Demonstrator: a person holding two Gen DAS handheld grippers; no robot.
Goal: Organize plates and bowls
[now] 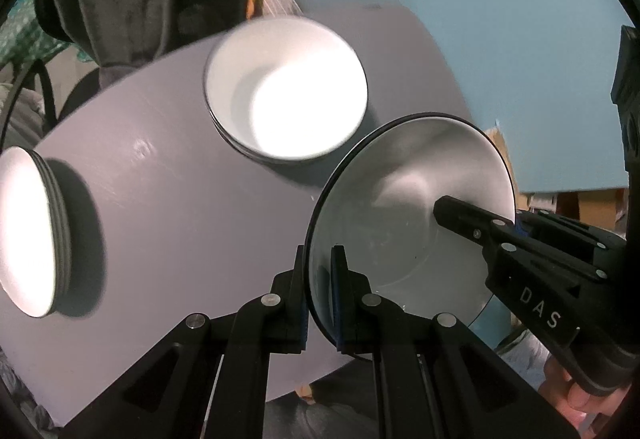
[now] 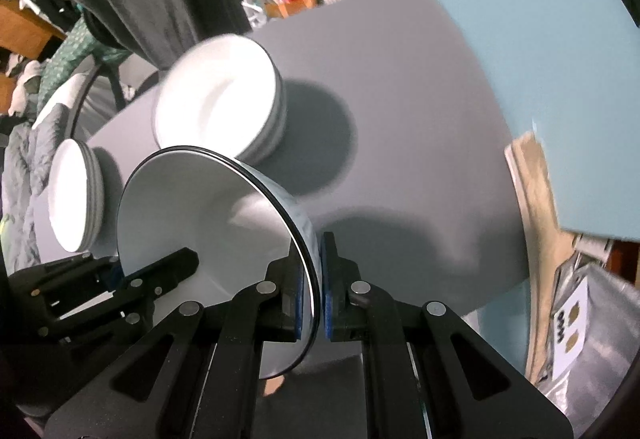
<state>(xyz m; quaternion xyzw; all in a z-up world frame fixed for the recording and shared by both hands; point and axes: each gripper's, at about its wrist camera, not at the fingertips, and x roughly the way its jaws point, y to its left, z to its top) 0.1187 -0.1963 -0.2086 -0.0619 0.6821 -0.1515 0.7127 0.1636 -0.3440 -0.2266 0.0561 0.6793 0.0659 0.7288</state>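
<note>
Both grippers are clamped on one white bowl [image 1: 400,207], each pinching its dark-edged rim between blue pads. Our left gripper [image 1: 320,299] grips the rim on its near side, and our right gripper [image 2: 312,291] holds the opposite edge, so we carry the bowl tilted above the table between them. Beneath it we see the grey table [image 1: 180,207] spread wide, with a pale blue wall [image 1: 480,19] behind it. On the table stands a stack of white bowls [image 1: 286,91], well apart from the bowl we hold. A stack of white plates [image 1: 28,231] sits near the table's edge, beside that stack.
</note>
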